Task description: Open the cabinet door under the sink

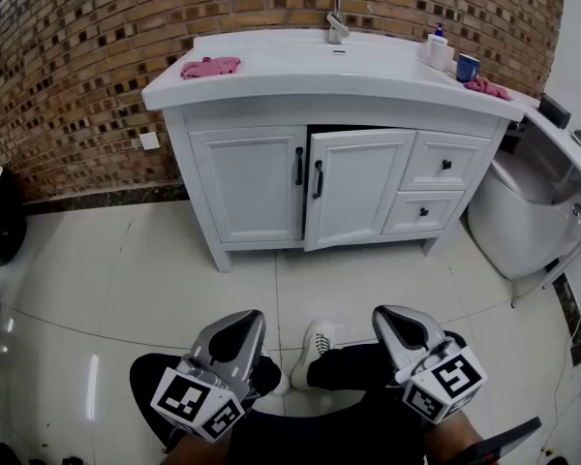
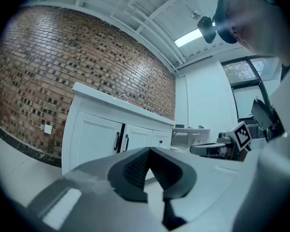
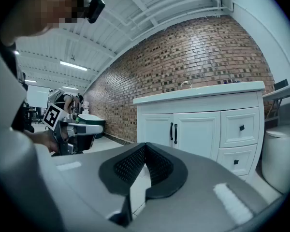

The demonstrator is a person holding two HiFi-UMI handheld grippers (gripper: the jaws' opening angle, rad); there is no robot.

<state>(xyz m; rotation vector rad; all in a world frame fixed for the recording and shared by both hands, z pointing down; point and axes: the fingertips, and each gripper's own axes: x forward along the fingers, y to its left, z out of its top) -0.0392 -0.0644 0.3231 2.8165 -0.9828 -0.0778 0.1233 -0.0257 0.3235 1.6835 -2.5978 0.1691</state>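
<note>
The white vanity cabinet (image 1: 271, 114) stands against the brick wall under the sink (image 1: 339, 58). Its left door (image 1: 250, 182) is closed. The right door (image 1: 353, 187) stands slightly ajar, with a dark gap along its hinge-side top and its black handle (image 1: 318, 179) swung outward. Both grippers hang low over the floor tiles, well short of the cabinet. My left gripper (image 1: 244, 320) (image 2: 149, 150) is shut with nothing in it. My right gripper (image 1: 387, 315) (image 3: 145, 145) is also shut and empty. Both point level toward the cabinet doors (image 3: 183, 129) (image 2: 116, 139).
Two drawers (image 1: 443, 166) sit right of the doors. A toilet (image 1: 523, 211) stands at the far right, a dark bin (image 1: 0, 223) at the far left. Pink cloths (image 1: 211, 66), a soap bottle (image 1: 438, 48) and a blue cup (image 1: 467, 67) lie on the counter. The person's shoe (image 1: 315, 342) is between the grippers.
</note>
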